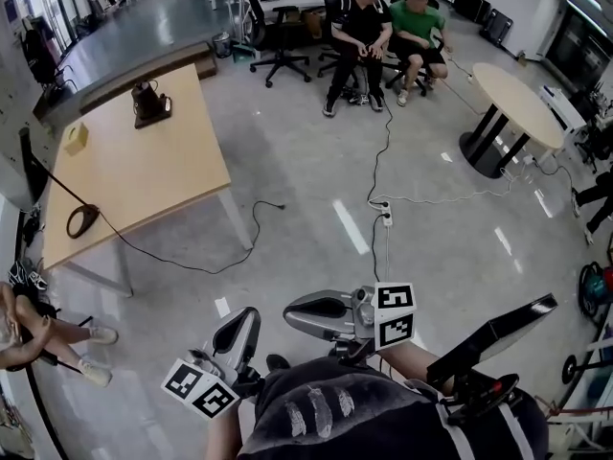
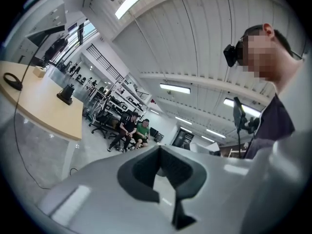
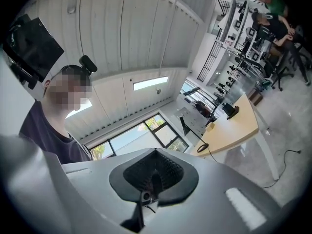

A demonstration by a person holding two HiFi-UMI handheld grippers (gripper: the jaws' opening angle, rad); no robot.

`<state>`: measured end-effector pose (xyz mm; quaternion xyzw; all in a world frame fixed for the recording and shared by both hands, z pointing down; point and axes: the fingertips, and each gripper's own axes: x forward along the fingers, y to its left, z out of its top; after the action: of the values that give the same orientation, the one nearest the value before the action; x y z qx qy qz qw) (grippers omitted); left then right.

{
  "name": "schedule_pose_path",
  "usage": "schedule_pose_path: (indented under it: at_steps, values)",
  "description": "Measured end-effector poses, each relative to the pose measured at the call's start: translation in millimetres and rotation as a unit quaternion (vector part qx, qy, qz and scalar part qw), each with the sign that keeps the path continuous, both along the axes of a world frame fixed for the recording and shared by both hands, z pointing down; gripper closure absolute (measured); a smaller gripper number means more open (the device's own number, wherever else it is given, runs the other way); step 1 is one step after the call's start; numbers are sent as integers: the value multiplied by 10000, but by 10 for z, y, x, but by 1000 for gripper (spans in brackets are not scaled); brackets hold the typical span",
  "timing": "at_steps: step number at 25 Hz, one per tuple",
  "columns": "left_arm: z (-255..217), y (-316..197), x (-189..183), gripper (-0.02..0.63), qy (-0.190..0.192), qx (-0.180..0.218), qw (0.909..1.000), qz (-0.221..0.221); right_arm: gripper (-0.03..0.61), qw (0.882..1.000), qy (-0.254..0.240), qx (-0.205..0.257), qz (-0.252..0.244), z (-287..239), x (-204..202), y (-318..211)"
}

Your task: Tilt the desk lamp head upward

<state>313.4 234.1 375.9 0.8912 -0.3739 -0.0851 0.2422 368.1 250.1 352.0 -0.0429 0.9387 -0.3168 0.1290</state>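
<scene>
Nearest, left hand-held gripper (image 1: 241,326) and right hand-held gripper (image 1: 305,312) are both closed and empty. Lamp (image 1: 81,220) sits on desk (image 1: 163,175), far left.

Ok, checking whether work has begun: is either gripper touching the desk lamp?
No, the left gripper and right gripper are both over the floor, far from the lamp at the desk.

- The desk lamp (image 1: 82,220) stood at the near left edge of the table (image 1: 163,175), with a small box (image 1: 75,138) behind it and a stand (image 1: 150,104) at the far end.
- Two seated people (image 1: 362,29) were beyond the table, to its right.
- A round table (image 1: 517,103) stood far right.
- A power strip (image 1: 386,215) lay on the floor between the tables.
- The left gripper (image 1: 249,314) and right gripper (image 1: 293,312) were side by side, well apart from the table.
</scene>
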Motion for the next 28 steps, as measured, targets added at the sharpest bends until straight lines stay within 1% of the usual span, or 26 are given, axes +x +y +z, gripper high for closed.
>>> schedule_pose_path:
  at_steps: [4, 8, 11, 16, 22, 28]
  values:
    - [14, 7, -340, 609, 109, -33, 9999, 28, 579, 10000, 71, -3, 10, -24, -380, -10]
    - [0, 29, -683, 609, 148, 18, 9999, 23, 579, 9999, 125, 42, 35, -38, -737, -12]
    - [1, 41, -941, 609, 169, 53, 9998, -68, 579, 9998, 170, 74, -8, -36, -979, -1]
    - [9, 107, -1266, 609, 266, 86, 9992, -299, 579, 9994, 249, 22, -239, -32, -1295, 66]
    - [94, 138, -1457, 609, 356, 50, 9978, -550, 578, 9983, 353, -24, -454, 21, -1472, 66]
    - [92, 10, -1424, 609, 261, -45, 9965, -787, 578, 9964, 355, -251, -723, 89, -1451, -107]
